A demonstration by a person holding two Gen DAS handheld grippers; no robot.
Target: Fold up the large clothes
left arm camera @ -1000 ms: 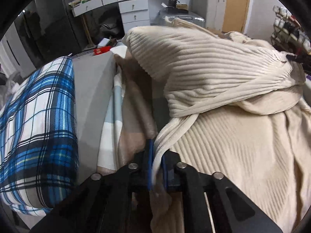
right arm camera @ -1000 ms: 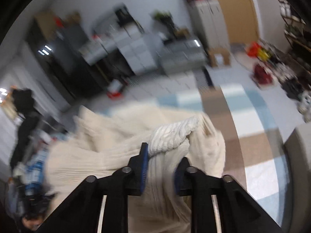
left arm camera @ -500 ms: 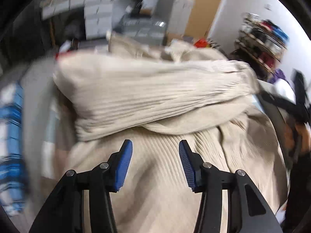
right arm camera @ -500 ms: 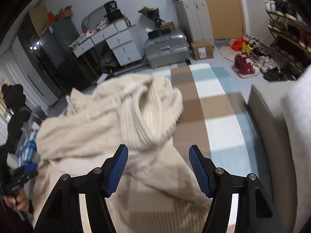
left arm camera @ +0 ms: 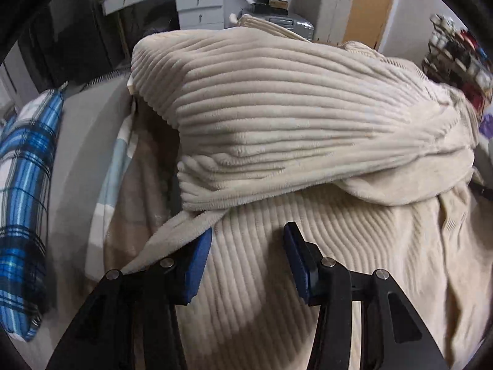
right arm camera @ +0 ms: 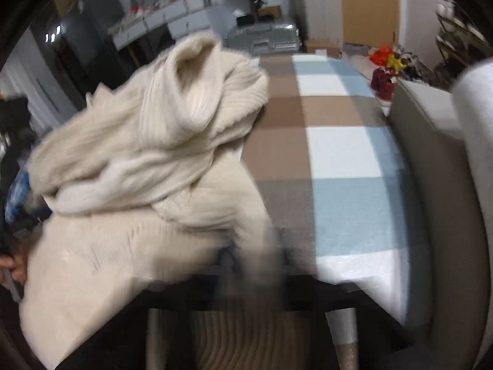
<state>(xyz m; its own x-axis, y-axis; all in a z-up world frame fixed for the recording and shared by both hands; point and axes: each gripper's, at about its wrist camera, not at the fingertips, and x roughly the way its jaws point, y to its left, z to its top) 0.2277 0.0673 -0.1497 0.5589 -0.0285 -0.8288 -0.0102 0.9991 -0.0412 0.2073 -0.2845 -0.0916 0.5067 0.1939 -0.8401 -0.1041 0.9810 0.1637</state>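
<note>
A large cream ribbed sweater (left arm camera: pixel 308 123) lies bunched on a checked blanket (left arm camera: pixel 123 169), a thick fold heaped across its flat lower part. My left gripper (left arm camera: pixel 248 259) hangs open just above that flat part, nothing between its blue pads; a strip of hem rests on the outside of its left finger (left arm camera: pixel 200 262). In the blurred right wrist view the sweater (right arm camera: pixel 154 154) fills the left half, with a sleeve piled on top. My right gripper (right arm camera: pixel 251 262) has its jaws together at the sweater's lower right edge and seems to pinch the cloth there.
A blue plaid pillow (left arm camera: pixel 21 200) lies at the left on a grey cushion. A grey sofa arm (right arm camera: pixel 431 185) borders the blanket (right arm camera: pixel 339 154) on the right. A person's hand (right arm camera: pixel 12 265) shows at the far left. Drawers (left arm camera: pixel 200 6), a suitcase (right arm camera: pixel 265 37) and shoe shelves (left arm camera: pixel 456 49) stand behind.
My left gripper let go of the hem strip and opened. My right gripper released the sleeve fold, which dropped onto the pile, then sank and closed at the sweater's edge.
</note>
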